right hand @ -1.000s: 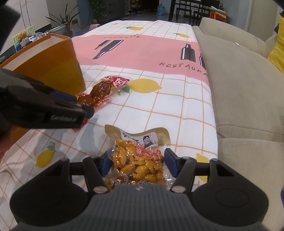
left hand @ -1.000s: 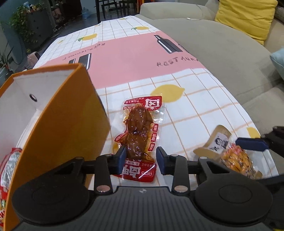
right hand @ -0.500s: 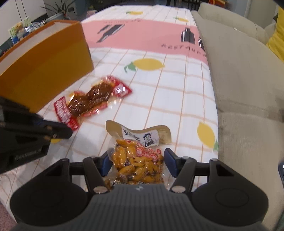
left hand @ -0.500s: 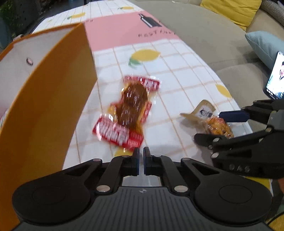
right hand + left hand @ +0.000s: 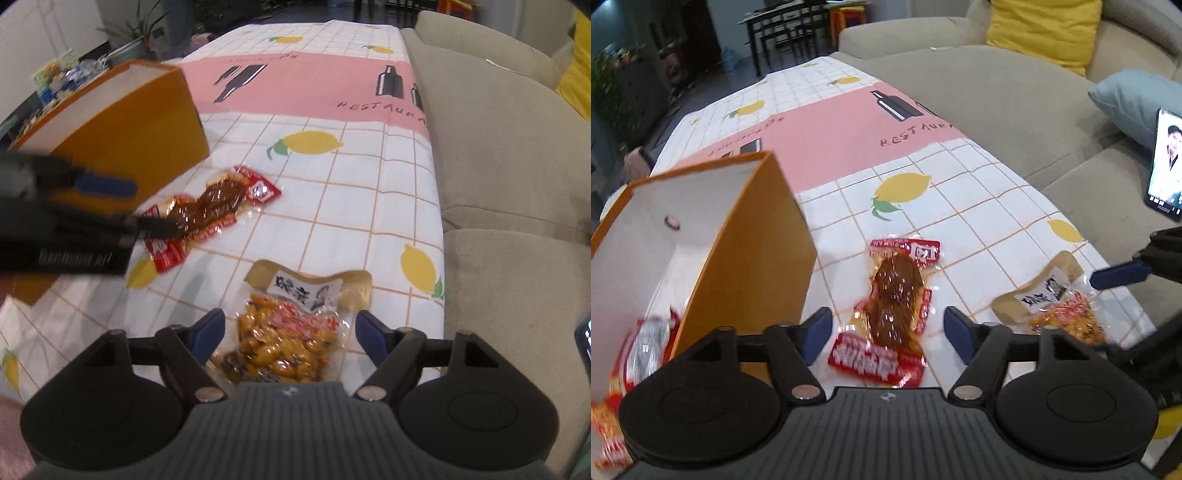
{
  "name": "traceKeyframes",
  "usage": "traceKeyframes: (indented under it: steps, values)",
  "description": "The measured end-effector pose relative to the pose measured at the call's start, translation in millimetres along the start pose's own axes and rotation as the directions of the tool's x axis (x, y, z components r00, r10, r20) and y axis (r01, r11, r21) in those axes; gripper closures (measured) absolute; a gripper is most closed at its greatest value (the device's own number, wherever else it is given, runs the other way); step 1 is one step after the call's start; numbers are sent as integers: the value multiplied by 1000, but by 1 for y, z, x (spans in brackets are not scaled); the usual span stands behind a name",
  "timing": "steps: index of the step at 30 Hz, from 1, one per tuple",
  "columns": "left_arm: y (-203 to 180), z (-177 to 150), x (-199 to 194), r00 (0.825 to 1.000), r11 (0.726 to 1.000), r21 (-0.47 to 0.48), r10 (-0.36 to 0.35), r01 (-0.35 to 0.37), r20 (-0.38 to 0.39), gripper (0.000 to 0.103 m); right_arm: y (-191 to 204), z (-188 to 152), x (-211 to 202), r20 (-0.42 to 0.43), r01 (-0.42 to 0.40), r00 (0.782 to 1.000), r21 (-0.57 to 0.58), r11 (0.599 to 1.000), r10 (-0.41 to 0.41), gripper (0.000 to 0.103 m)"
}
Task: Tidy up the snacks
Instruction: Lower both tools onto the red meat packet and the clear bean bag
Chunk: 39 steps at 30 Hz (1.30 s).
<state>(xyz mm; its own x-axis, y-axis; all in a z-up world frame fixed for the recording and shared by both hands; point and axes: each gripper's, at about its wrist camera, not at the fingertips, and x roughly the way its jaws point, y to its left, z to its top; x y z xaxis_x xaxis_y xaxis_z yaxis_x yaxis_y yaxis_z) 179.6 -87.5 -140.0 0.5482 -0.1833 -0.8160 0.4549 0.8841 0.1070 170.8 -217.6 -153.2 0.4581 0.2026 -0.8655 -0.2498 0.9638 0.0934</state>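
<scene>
A red packet of brown braised meat (image 5: 894, 299) lies on the tablecloth, also in the right wrist view (image 5: 214, 206). My left gripper (image 5: 886, 332) is open with its fingers on either side of the packet's near end. A clear packet of yellow snack (image 5: 291, 328) with a tan header lies between the open fingers of my right gripper (image 5: 290, 332); it also shows in the left wrist view (image 5: 1056, 306). An orange box (image 5: 738, 254) with a white inside stands to the left and holds red-and-silver snack packets (image 5: 642, 347).
The lemon-print tablecloth (image 5: 960, 206) with a pink band covers the table. A beige sofa (image 5: 509, 147) runs along the right edge. A lit phone (image 5: 1165, 166) and a blue cushion (image 5: 1126, 103) lie on the sofa. Dark chairs (image 5: 790, 33) stand far back.
My left gripper was shut half a second ago and has opened, now astride the red meat packet. The right gripper stays open around the yellow snack packet.
</scene>
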Motion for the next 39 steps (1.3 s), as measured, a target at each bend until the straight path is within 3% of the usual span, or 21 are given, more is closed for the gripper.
traceKeyframes:
  steps: [8, 15, 20, 23, 30, 36, 39]
  values:
    - [3, 8, 37, 996, 1000, -8, 24, -25, -88, 21, 9, -1, 13, -12, -33, 999, -69, 997, 32, 25]
    - [13, 6, 47, 993, 993, -120, -25, 11, -116, 21, 5, -5, 16, -52, -56, 997, -49, 997, 53, 17]
    - [16, 3, 42, 992, 984, -172, -69, 50, -109, 44, 5, -6, 20, -59, -48, 997, -42, 998, 46, 18]
    - [18, 0, 37, 990, 981, -180, -86, 65, -109, 52, 1, -6, 20, -48, -42, 998, -14, 999, 41, 26]
    - [14, -21, 18, 984, 981, -170, -116, 93, -136, 52, -7, -5, 16, -30, -39, 999, 40, 998, 41, 36]
    - [10, -34, 3, 975, 984, -145, -128, 102, -182, 51, -4, -6, 11, -36, -50, 998, 54, 997, 52, 30]
    - [10, -37, 0, 976, 985, -145, -116, 89, -186, 45, -4, -7, 6, -40, -49, 998, 70, 996, 52, 27]
